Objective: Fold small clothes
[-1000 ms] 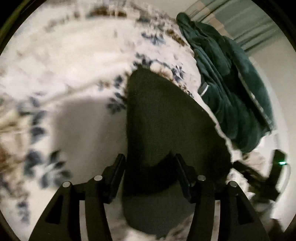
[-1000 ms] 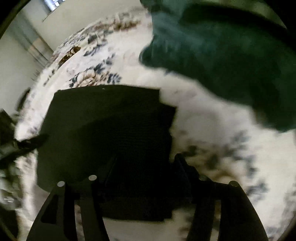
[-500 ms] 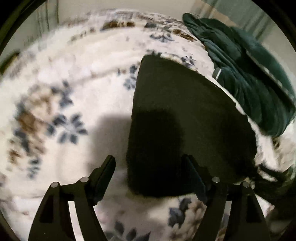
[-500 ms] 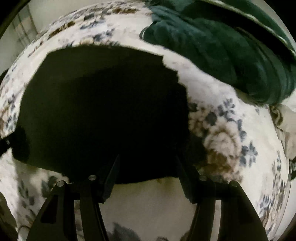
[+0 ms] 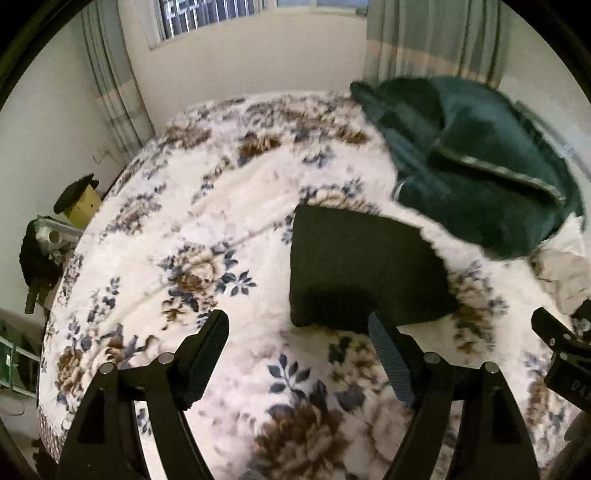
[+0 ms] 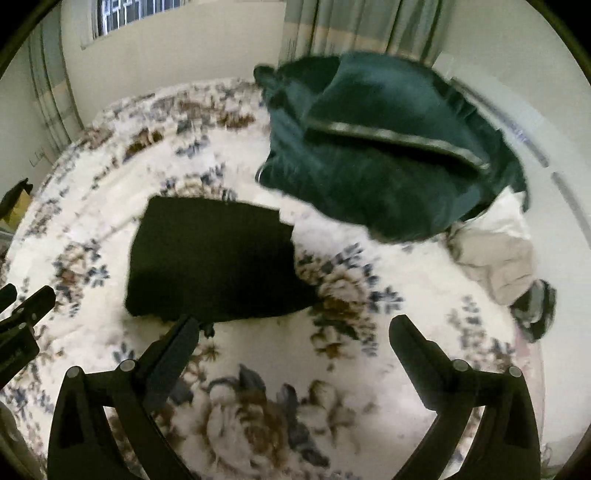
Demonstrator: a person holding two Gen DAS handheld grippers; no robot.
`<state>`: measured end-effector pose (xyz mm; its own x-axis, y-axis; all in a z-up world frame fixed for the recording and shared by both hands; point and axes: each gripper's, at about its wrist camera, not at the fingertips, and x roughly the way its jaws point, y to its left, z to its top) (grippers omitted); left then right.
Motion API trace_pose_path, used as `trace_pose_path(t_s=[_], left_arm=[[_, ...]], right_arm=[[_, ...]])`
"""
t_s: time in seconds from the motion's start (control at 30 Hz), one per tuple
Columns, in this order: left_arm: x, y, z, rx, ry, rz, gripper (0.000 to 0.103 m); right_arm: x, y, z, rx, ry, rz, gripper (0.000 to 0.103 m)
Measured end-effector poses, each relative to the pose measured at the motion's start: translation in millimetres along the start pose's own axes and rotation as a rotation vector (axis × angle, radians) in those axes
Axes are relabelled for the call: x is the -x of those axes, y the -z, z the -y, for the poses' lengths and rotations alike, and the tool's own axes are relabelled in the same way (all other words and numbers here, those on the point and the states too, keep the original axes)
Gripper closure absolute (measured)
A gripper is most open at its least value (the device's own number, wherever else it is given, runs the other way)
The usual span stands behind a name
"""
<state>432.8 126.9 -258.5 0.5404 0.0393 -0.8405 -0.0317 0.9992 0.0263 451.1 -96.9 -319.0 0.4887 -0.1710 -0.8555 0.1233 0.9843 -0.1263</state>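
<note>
The left gripper (image 5: 298,334) stands wide with nothing between its fingers; the folded black fabric garment (image 5: 364,264) lies flat on the white fleece bedspread with blue-and-brown flowers (image 5: 207,229) just ahead of its right fingertip. The right gripper (image 6: 293,330) is opening, empty, the garment beyond its left finger, a crumpled dark green blanket (image 6: 373,147) farther ahead.

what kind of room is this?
Most likely a bedroom: a bed under a floral blanket, a barred window with long curtains behind it, and a folded black garment beside a dark green blanket.
</note>
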Motion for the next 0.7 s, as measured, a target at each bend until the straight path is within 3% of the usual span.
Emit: trace_pose_path(t_s=[0.37,0.53,0.7], left_arm=[[178.3,20.6,16.6,0.008,0.047,0.076,0.026],[235.9,28.0,15.0,0.016,0.058,0.127,0.026],[277.1,32.4,11.4,0.012,0.058,0.168,0.026]], right_arm=[[219.6,19.0,43.7,-0.028,0.019,0.133,0.0],[306.1,31.8,57.9,-0.016,0.017,0.213,0.0],[366.4,44.1,67.8,-0.027,-0.006,0.256,0.0]])
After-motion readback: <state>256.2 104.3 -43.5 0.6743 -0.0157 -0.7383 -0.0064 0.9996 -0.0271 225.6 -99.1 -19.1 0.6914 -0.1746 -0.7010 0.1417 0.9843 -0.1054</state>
